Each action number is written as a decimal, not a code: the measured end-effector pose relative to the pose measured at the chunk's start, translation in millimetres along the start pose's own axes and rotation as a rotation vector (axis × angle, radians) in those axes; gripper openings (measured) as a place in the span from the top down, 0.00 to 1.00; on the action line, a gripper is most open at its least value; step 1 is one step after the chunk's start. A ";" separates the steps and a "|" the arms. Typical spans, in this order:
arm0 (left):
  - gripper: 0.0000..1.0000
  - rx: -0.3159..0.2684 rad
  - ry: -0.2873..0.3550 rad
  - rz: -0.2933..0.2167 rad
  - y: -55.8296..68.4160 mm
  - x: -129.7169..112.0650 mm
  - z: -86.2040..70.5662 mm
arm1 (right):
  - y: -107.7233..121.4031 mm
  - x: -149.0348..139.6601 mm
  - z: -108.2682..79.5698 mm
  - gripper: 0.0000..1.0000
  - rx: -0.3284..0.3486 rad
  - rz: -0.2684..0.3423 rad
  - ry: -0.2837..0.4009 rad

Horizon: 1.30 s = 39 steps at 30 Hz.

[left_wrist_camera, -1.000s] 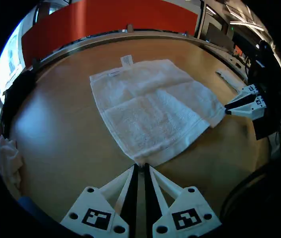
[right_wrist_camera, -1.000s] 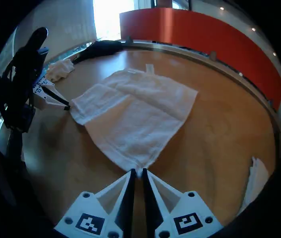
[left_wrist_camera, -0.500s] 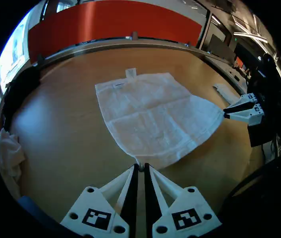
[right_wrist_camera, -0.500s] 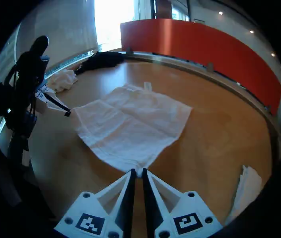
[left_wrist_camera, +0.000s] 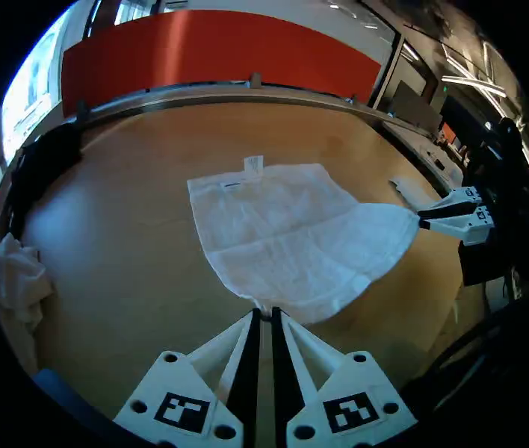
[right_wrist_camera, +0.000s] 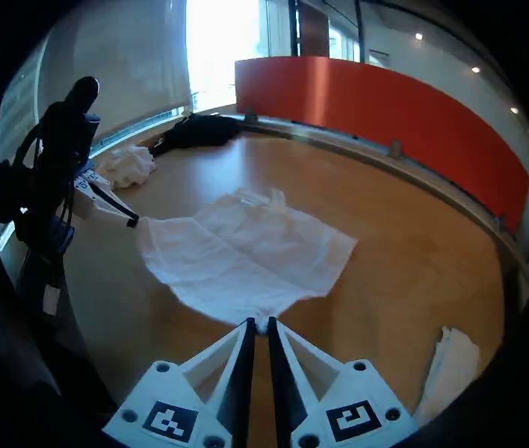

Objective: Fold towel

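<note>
A white towel [left_wrist_camera: 294, 231] [right_wrist_camera: 242, 250] hangs stretched above the round wooden table [left_wrist_camera: 115, 239] [right_wrist_camera: 414, 261], its far edge with a small tag still resting on the wood. My left gripper [left_wrist_camera: 264, 315] is shut on the towel's near corner. It shows again at the left of the right gripper view [right_wrist_camera: 131, 220], pinching that same corner. My right gripper [right_wrist_camera: 259, 325] is shut on the other near corner, and appears at the right of the left gripper view [left_wrist_camera: 420, 219], gripping the cloth.
A crumpled white cloth [left_wrist_camera: 10, 280] [right_wrist_camera: 126, 163] lies near the table edge, with a dark garment [left_wrist_camera: 40, 160] [right_wrist_camera: 197, 131] beyond it. Another white cloth [right_wrist_camera: 451, 366] [left_wrist_camera: 410, 193] lies on the other side. A red partition [left_wrist_camera: 220, 48] stands behind the table.
Both grippers have risen and pulled back with their corners. The towel's near half has lifted off the table and unfolded into a taut sheet; the far edge stays down.
</note>
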<state>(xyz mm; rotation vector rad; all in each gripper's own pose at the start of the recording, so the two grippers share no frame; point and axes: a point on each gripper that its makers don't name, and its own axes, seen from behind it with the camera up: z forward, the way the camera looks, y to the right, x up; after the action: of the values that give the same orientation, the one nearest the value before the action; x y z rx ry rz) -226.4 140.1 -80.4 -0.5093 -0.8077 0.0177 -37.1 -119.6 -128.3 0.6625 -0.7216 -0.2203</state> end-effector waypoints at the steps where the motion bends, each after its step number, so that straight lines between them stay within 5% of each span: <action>1: 0.89 -0.002 0.004 -0.007 0.7 1.6 -1.5 | -0.3 1.6 -1.3 0.87 0.000 0.000 0.003; 5: 0.90 -0.012 0.014 -0.026 2.9 5.3 -6.5 | -1.6 7.0 -6.3 0.87 0.002 0.001 0.014; 18: 0.90 0.006 -0.034 0.020 3.7 -25.6 3.5 | -2.0 -3.7 -6.0 0.87 -0.001 0.002 0.001; 20: 0.83 0.005 -0.047 0.023 5.2 -31.5 6.7 | -1.6 -4.6 -6.0 0.87 -0.002 0.001 -0.002; 26: 0.33 0.000 -0.077 0.062 9.6 -44.6 14.6 | -1.1 -5.9 -6.5 0.87 -0.003 -0.002 -0.005; 39: 0.32 0.009 -0.120 0.103 9.3 -63.6 27.6 | -0.6 -7.8 -5.0 0.87 -0.005 -0.001 -0.009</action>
<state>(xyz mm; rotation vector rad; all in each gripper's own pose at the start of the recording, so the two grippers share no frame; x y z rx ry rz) -288.3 147.1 -112.3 -0.5449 -0.8973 0.1477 -39.5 -114.5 -135.7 0.6581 -0.7289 -0.2263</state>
